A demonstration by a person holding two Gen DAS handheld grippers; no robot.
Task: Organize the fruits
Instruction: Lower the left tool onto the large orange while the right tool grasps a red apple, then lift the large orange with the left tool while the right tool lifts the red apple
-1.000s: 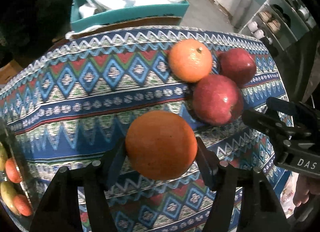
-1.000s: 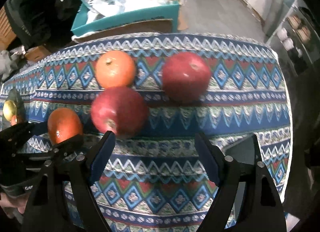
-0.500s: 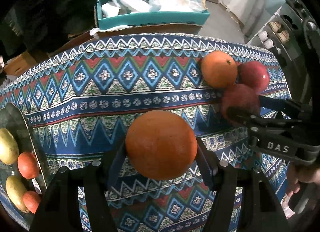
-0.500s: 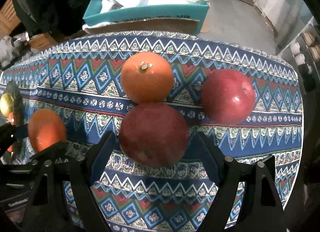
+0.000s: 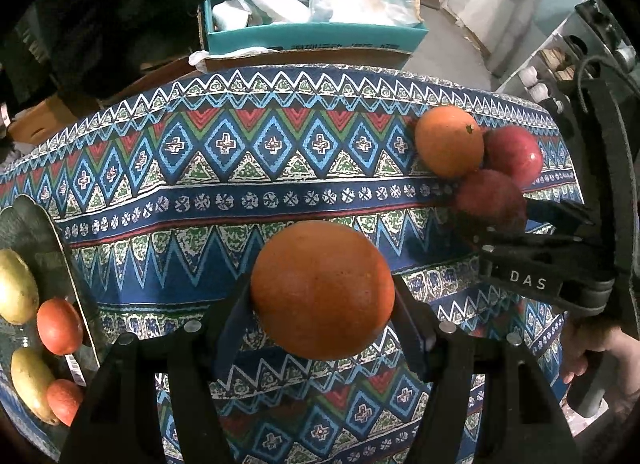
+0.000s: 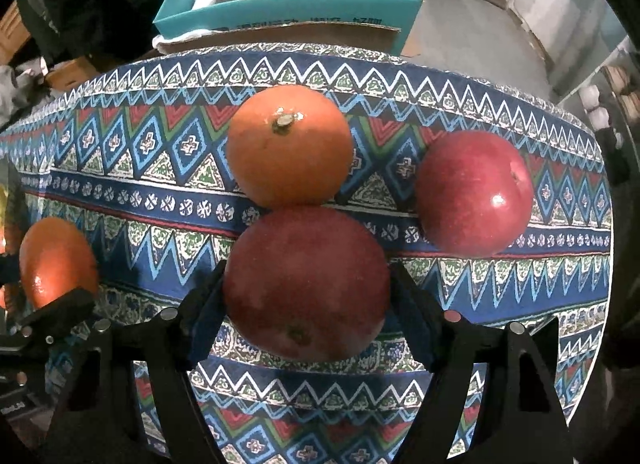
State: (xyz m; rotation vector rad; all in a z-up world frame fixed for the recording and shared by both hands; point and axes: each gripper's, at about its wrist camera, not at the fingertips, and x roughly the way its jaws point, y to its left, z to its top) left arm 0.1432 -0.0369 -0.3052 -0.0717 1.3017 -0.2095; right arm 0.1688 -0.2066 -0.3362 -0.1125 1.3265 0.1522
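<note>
Left wrist shows my left gripper (image 5: 322,304) jaws clamped on an orange (image 5: 322,290), fruit already in the tray (image 5: 60,260) far left, while my right gripper (image 6: 306,304) jaws are closing around a red apple (image 6: 306,284) on the table (image 6: 460,296); another orange (image 6: 289,146) and apple (image 6: 474,194) remain.

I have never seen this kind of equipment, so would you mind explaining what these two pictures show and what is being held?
A person holds a two-finger gripper in each hand, and each carries a fisheye camera looking along its fingers. The left gripper is clamped on an orange above the patterned tablecloth. The right gripper's jaws are closing around a dark red apple on the cloth. An orange with a stem touches it; a shiny red apple lies apart. A tray with more fruit shows at the left.
</note>
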